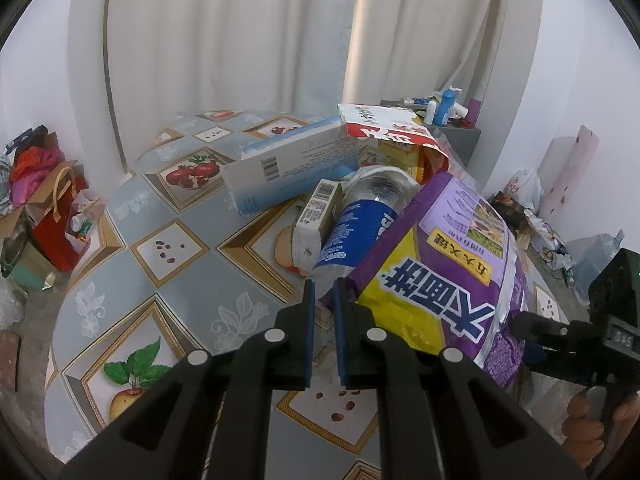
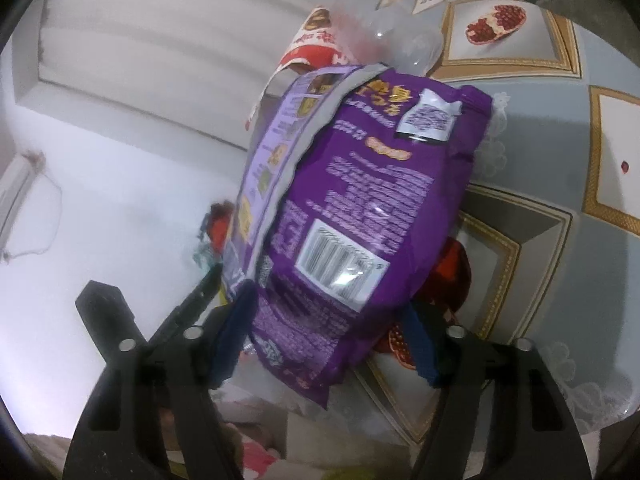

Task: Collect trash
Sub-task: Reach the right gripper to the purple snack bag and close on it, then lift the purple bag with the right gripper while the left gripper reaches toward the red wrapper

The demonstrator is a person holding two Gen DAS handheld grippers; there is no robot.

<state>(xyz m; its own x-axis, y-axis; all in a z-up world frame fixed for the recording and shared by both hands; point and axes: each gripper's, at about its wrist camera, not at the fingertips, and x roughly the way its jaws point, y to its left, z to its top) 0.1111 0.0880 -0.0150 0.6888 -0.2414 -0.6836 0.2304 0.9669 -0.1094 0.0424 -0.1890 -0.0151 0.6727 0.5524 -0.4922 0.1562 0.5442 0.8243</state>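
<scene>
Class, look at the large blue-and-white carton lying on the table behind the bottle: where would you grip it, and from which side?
Grip the blue-and-white carton across its thin depth at the barcode end, coming from the open table on the camera's left. That end is bare; the red bag crowds the other end.

fruit-print tablecloth (image 1: 180, 272), white curtains (image 1: 224, 40), red gift bag (image 1: 60, 236) on floor

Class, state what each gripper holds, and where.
Left gripper: plastic bottle, by its near clear end. Right gripper: purple bag, its end between the pads; grip cannot be told.
</scene>
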